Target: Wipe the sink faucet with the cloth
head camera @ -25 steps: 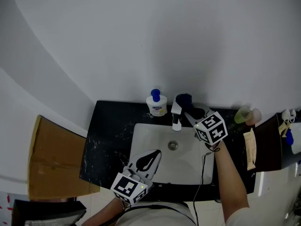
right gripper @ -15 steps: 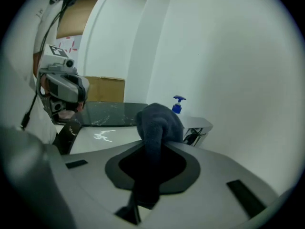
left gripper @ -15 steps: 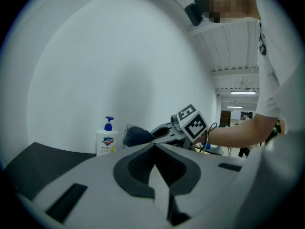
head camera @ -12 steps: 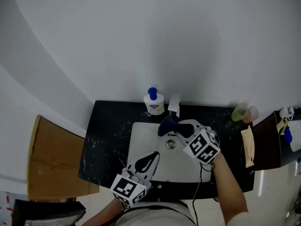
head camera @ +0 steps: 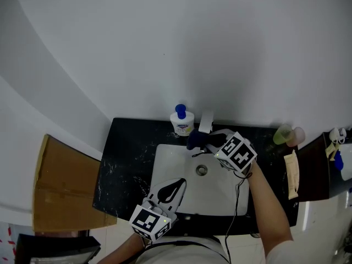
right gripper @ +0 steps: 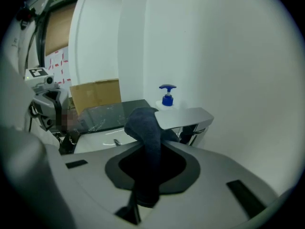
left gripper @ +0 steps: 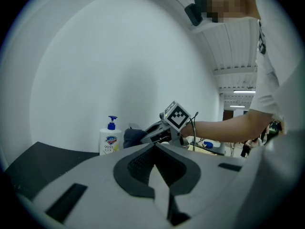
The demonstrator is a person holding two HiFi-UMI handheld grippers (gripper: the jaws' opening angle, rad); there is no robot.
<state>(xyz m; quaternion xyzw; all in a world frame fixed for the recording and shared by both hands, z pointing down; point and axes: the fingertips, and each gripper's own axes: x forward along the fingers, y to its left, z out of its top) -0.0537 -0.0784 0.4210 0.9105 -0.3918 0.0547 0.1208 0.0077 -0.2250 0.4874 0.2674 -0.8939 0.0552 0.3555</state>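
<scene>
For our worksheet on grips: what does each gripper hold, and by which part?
The right gripper pinches the dark cloth by one end, the bunched rest protruding past the jaws. The left gripper, shut, holds nothing.

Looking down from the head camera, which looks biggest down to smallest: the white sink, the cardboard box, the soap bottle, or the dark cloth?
1. White sink and cardboard box: about alike, too close to rank.
2. Soap bottle.
3. Dark cloth, bunched up, only slightly smaller than the bottle.
</scene>
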